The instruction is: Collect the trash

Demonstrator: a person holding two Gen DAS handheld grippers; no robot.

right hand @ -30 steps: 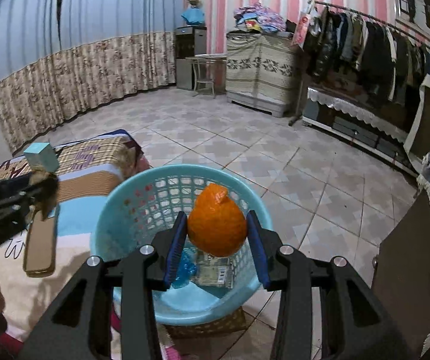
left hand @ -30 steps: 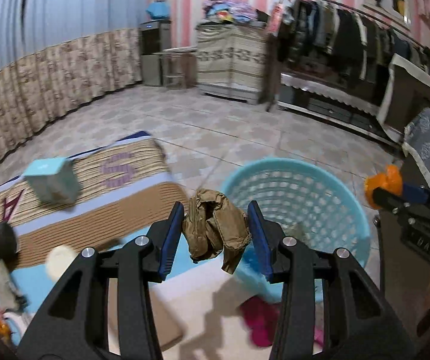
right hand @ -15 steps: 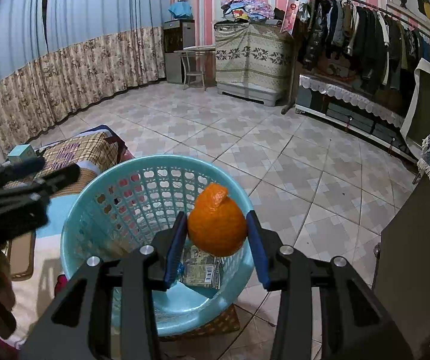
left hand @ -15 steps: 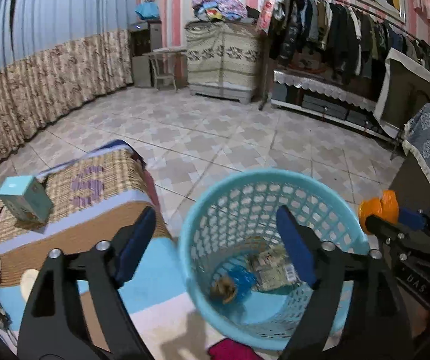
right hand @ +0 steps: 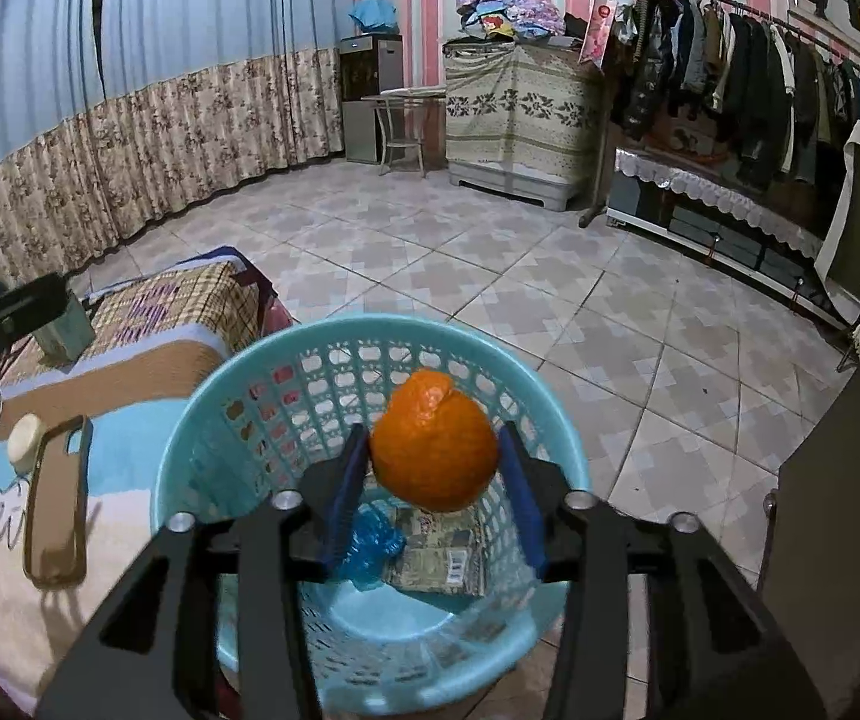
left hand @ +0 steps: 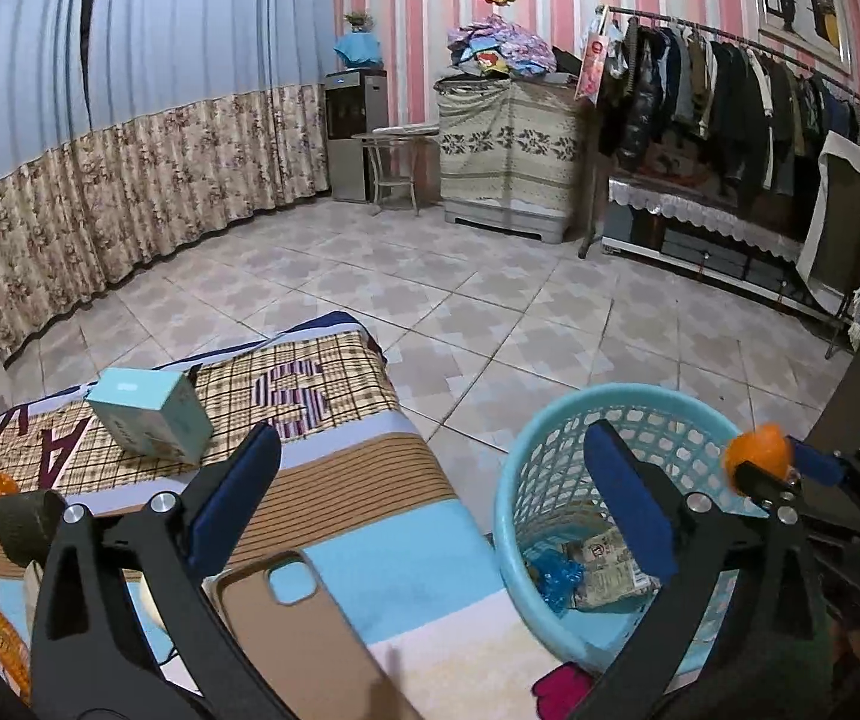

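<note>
Black-armed left gripper [left hand: 436, 492], blue pads, jaws opening to their widest with nothing between them; beneath it a brown phone case [left hand: 304, 642] on a striped blanket [left hand: 334, 480]. Right gripper [right hand: 433, 480], jaws opening, an orange [right hand: 435, 457] between the pads directly above the basket; a sliver of gap shows at each side, so no firm grip. Light blue plastic basket [right hand: 202, 420] on the floor, right of the blanket, holding a blue wrapper [right hand: 370, 546] and a printed packet [right hand: 442, 558]. Teal box [left hand: 148, 414] farther left on the blanket. Far end: tiled floor [left hand: 490, 300], clothes rack [left hand: 730, 90].
</note>
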